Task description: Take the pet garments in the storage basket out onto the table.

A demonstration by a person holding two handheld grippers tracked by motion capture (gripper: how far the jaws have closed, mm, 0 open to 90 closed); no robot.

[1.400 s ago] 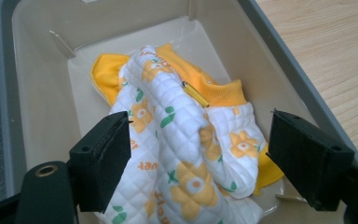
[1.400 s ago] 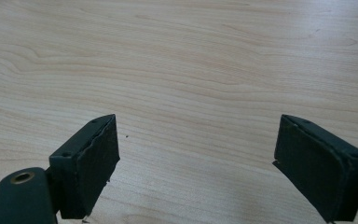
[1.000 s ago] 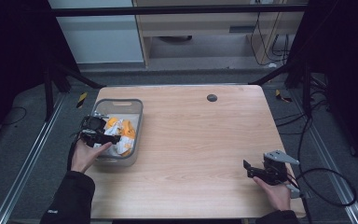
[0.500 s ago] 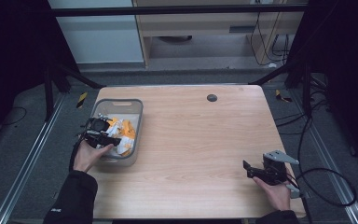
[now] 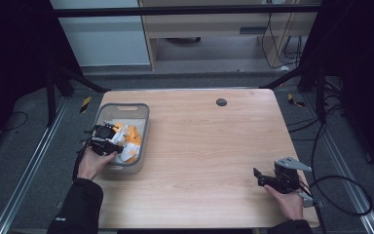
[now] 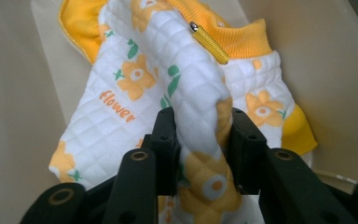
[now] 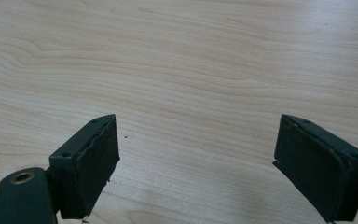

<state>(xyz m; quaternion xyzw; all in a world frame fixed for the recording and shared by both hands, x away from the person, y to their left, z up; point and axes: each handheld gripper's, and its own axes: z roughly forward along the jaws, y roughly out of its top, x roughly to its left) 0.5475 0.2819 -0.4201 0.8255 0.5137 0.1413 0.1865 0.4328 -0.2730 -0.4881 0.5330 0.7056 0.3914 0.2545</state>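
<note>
A white quilted garment (image 6: 168, 79) with orange flowers, yellow trim and a zip pull lies in a grey plastic bin (image 5: 137, 113) at the table's left edge. My left gripper (image 5: 108, 142) (image 6: 200, 140) is shut on a fold of that garment (image 5: 126, 139) inside the bin. Over at the front right of the table, my right gripper (image 5: 263, 178) (image 7: 196, 163) stands open just above bare wood, nothing between its jaws.
The wooden table (image 5: 209, 146) spreads between the two hands. A dark round grommet (image 5: 221, 102) sits near the far edge. The bin walls (image 6: 317, 70) close in around the left gripper. Cables and metal frame rails run along the floor on both sides.
The left gripper has shifted slightly toward the bin's near-left side while holding the garment. The right gripper has stayed put.
</note>
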